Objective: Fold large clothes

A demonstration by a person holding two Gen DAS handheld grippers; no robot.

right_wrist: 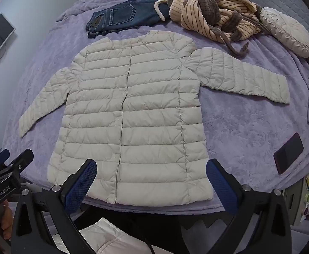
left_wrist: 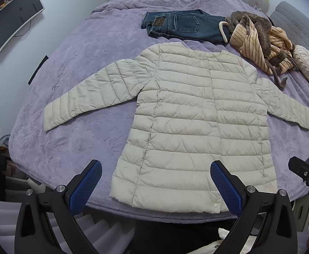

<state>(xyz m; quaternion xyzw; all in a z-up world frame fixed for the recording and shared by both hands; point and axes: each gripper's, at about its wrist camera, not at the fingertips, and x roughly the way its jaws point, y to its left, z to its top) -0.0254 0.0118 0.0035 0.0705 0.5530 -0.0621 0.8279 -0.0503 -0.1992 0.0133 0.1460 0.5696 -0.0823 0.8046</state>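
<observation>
While both tongs, left [left_wrist: 156,187] and right [right_wrist: 151,185], hang spread wide and empty above the hem, we see the quilted jacket [left_wrist: 196,116] lying flat, sleeves out, on the purple bed [left_wrist: 80,67]. We judge it light, soft and slippery; pinch a sleeve cuff [left_wrist: 52,117] or hem corner.

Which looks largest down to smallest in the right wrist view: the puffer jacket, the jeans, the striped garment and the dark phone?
1. Puffer jacket, spread flat, clearly largest.
2. Striped garment and jeans: much alike, one bunched, one folded and partly covered, so not ranked.
3. Phone, smallest, although it lies nearer the camera than those two.
</observation>
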